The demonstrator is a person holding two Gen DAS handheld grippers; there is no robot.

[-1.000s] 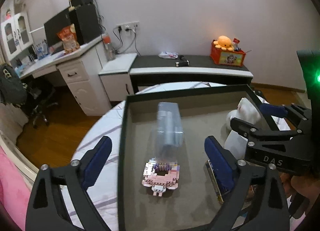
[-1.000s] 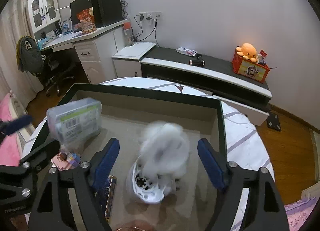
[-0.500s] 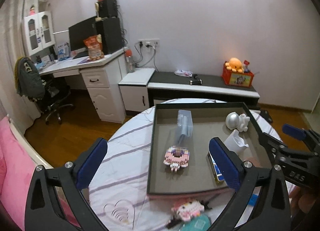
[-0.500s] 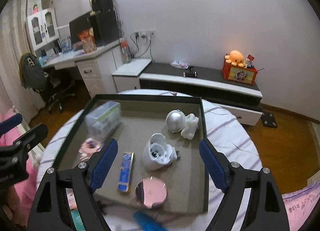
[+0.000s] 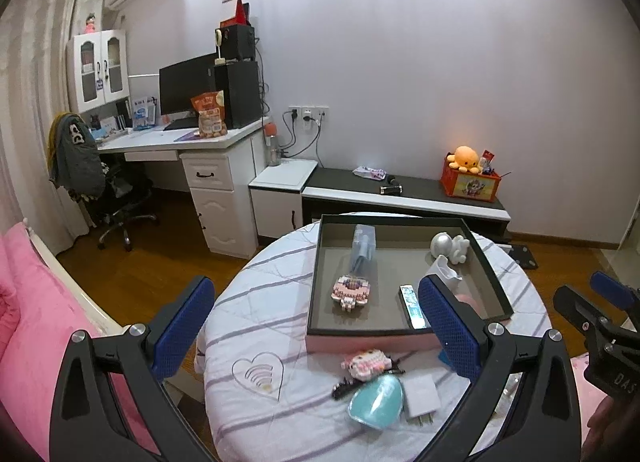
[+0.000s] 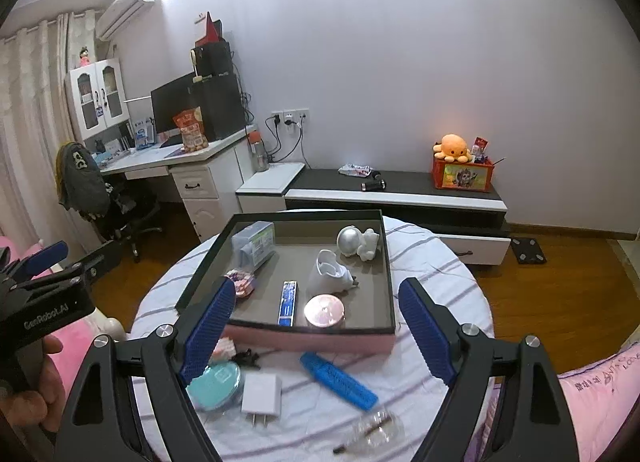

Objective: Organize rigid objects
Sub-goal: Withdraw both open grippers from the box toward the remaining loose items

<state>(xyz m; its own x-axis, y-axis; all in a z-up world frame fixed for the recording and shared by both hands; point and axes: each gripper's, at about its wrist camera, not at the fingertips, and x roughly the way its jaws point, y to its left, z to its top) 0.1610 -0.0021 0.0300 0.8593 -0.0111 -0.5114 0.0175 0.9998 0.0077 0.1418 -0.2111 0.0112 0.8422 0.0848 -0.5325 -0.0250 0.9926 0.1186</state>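
A dark-rimmed tray [image 6: 386, 262] with pink sides [image 5: 490, 274] sits on the round table. In it lie a clear plastic box [image 6: 254, 244], a pink block figure [image 5: 351, 291], a blue stick [image 6: 288, 303], a white cup-like piece [image 6: 330, 272], a silver-and-white astronaut figure [image 6: 356, 242] and a round pink compact [image 6: 324, 311]. In front of the tray lie a blue marker [image 6: 338, 380], a white charger [image 6: 260, 396], a teal round case [image 5: 376, 402], a pink block toy [image 5: 366, 364] and a clear object [image 6: 374, 428]. My left gripper [image 5: 316, 336] and right gripper [image 6: 316, 332] are open, empty, above the table's near edge.
The tablecloth [image 5: 260, 322] is white with grey stripes. Pink bedding [image 5: 24, 322] lies at the left, more [image 6: 592, 394] at the right. Behind the table stand a low black-and-white cabinet [image 6: 396, 190], a white desk [image 5: 192, 150] and an office chair [image 5: 116, 198].
Both grippers have pulled back and up from inside the tray to above the table's near edge. The clear box and the white piece now rest in the tray.
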